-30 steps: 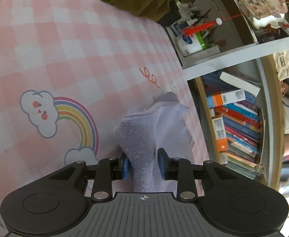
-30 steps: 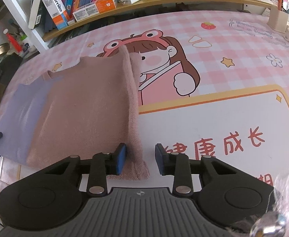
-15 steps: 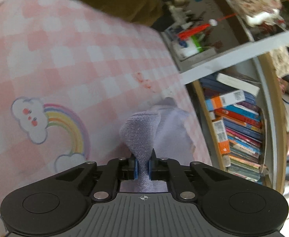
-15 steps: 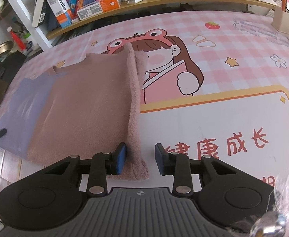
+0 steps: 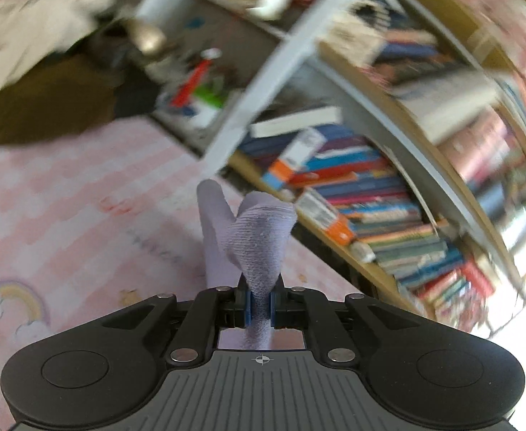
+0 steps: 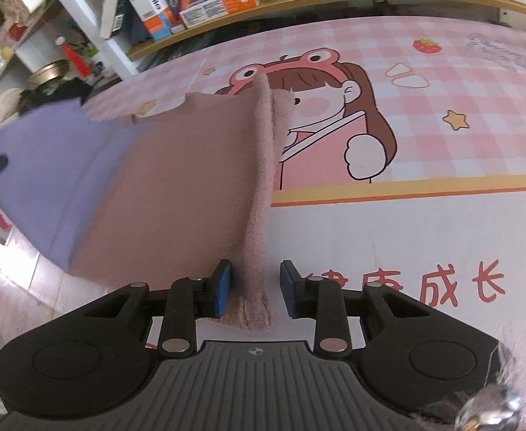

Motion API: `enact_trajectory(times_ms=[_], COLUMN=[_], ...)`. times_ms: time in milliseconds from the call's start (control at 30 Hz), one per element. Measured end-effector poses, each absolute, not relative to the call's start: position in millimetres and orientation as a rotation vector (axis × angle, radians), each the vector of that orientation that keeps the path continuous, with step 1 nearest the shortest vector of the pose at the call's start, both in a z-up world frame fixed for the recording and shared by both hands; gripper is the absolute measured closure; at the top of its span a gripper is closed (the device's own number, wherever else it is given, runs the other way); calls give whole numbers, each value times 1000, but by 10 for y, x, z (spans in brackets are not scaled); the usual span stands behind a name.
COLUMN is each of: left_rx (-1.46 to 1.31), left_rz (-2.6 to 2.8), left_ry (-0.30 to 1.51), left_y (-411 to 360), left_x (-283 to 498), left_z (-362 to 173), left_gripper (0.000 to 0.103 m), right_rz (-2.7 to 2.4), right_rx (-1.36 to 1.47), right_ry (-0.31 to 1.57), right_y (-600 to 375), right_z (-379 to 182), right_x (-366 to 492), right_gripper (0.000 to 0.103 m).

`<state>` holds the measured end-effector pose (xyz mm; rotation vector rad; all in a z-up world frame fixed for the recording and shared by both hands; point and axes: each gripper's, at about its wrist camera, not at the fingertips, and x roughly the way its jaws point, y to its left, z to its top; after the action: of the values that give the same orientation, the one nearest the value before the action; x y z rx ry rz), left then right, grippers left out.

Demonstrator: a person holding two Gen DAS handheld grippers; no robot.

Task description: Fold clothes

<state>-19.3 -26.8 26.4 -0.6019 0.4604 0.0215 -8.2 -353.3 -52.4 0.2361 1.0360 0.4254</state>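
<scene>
A knitted garment, pink with a lilac part, lies on the table. In the right wrist view its pink part (image 6: pixel 191 186) forms a raised folded edge that runs between the open fingers of my right gripper (image 6: pixel 255 287); the lilac part (image 6: pixel 47 172) lifts at the left. In the left wrist view my left gripper (image 5: pixel 260 303) is shut on a bunched lilac corner (image 5: pixel 259 237) and holds it above the table. The view is blurred.
A pink checked mat with cartoon prints (image 6: pixel 424 151) covers the table. Bookshelves with books (image 5: pixel 388 208) and boxes (image 6: pixel 219 3) stand close behind the table's far edge. A shelf with small items (image 6: pixel 47 64) stands at the left.
My left gripper closed on the lilac corner and has lifted it, swinging toward the bookshelf. The garment's left side rose. My right gripper stays open around the pink fold.
</scene>
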Motion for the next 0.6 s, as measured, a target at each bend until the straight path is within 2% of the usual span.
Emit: enact_trajectory(times_ms=[300, 600], left_rx=[-254, 124], left_rz=[-94, -178], left_ry=[496, 744], left_y=[-1401, -2363], left_x=[-246, -291], left_z=[546, -160], left_gripper=[95, 87], right_rz=[558, 612], right_rx=[220, 261], right_ry=[1027, 1038], right_y=[-3668, -4025], right_z=[-553, -527], right_x=[-49, -130], right_gripper=[76, 71])
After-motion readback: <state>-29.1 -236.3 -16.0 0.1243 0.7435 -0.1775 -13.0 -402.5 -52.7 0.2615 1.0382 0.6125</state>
